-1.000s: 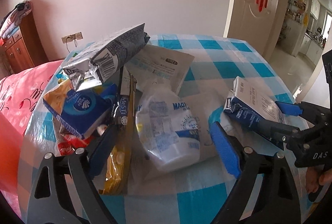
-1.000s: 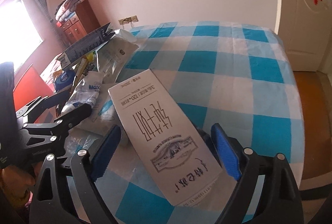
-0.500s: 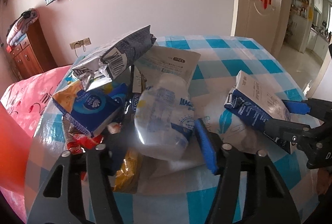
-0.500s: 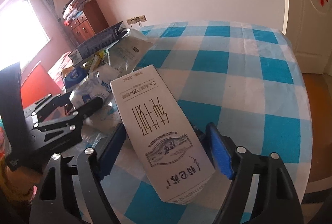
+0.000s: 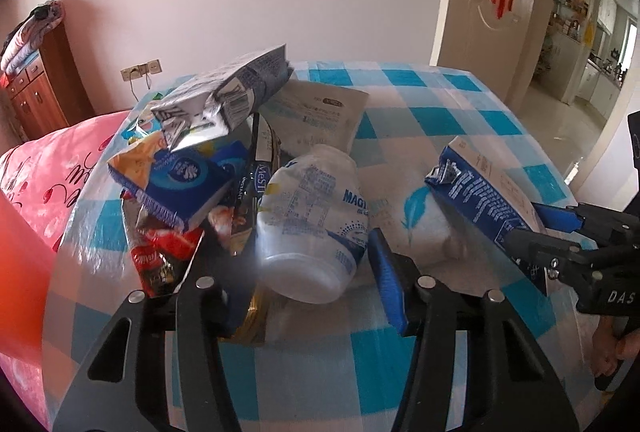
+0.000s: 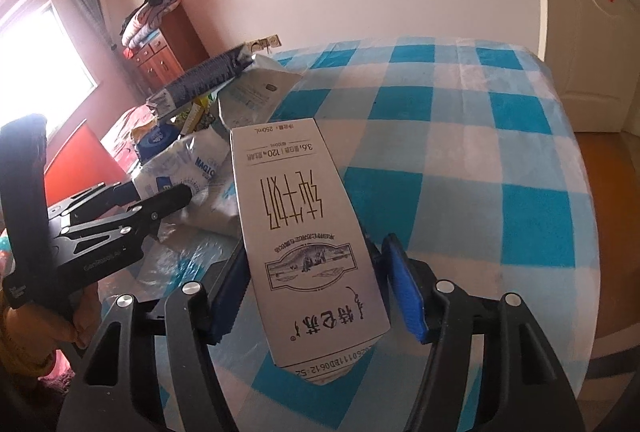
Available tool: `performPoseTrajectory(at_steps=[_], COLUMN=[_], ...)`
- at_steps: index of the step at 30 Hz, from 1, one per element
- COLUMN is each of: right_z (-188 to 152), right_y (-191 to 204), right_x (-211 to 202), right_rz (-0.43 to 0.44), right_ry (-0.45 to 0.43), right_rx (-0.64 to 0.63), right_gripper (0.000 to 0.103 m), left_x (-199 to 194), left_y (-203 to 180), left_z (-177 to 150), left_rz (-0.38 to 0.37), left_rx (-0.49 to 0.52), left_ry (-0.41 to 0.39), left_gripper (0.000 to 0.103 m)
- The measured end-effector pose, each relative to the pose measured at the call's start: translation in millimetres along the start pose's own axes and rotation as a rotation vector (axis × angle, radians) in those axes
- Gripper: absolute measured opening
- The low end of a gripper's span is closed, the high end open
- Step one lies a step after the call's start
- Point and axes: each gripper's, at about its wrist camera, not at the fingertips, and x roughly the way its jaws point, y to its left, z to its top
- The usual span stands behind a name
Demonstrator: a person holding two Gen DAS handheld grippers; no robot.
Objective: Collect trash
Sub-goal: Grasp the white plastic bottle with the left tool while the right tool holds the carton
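Two grippers: we hold one in each hand over the checked table (image 6: pixel 460 135), each closing on a piece of trash
Left gripper (image 5: pixel 308 272): its fingers straddle the bottle (image 5: pixel 312 216) at its base; we judge the blue pad (image 5: pixel 386 284) touches the bottle's right side, while the left finger is blurred, so we cannot tell if the grip is firm
Bottle: lies on its side at the front of the pile (image 5: pixel 208 159), base toward us, which is why we come at it from the near end
Right gripper (image 6: pixel 312 296): jaws narrowed around the carton (image 6: pixel 304 228), the left pad against its edge; on the right a thin gap seems to remain, so we cannot tell whether it is clamped
Carton: lies lengthwise between the fingers, far end raised off the table, just right of the bottle; held along its length, we judge, so it stays flat
Pile: bags and boxes heaped at the table's left edge, behind the bottle
Next: we judge both grips need firming before lifting
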Motion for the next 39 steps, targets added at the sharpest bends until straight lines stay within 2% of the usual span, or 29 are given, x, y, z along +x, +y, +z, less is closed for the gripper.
performPoseTrajectory(at_steps=[12,18,25,27,28,34,39], right_z=[-24,-25,-8,-6,-6,-10,-17], right_y=[16,40,86,99,106,122,121], right_x=[-40,-47,-44,-42,-40,-29,-25], right_rz=[-0.012,0.055,0.143,0.14,0.139,0.121,0.101], right_ry=[-0.086,-0.081,-0.07,-0.069,-0.063,-0.032,-0.015], right_rx=[0.119,0.174,0.175,0.156,0.151,0.143,0.148], right_gripper=[0.064,0.064,0.064,0.064,0.064,0.064,0.064], left_x=[-44,-74,-111,-111,-109,-89,-74], left_y=[14,35,69,77,82,98,111], left_z=[-21,-27,-29,-30,-33,-54,-67], left_rz=[-0.106,-0.14,-0.159,-0.172,-0.183,-0.248,-0.257], left_rx=[-0.002,-0.007,-0.044,-0.049,-0.063,-0.121,-0.173], left_ry=[-0.07,-0.12,-0.198,-0.19,-0.176,-0.103,-0.062], left_gripper=[0.053,0.052,0.048,0.038,0.03,0.025,0.024])
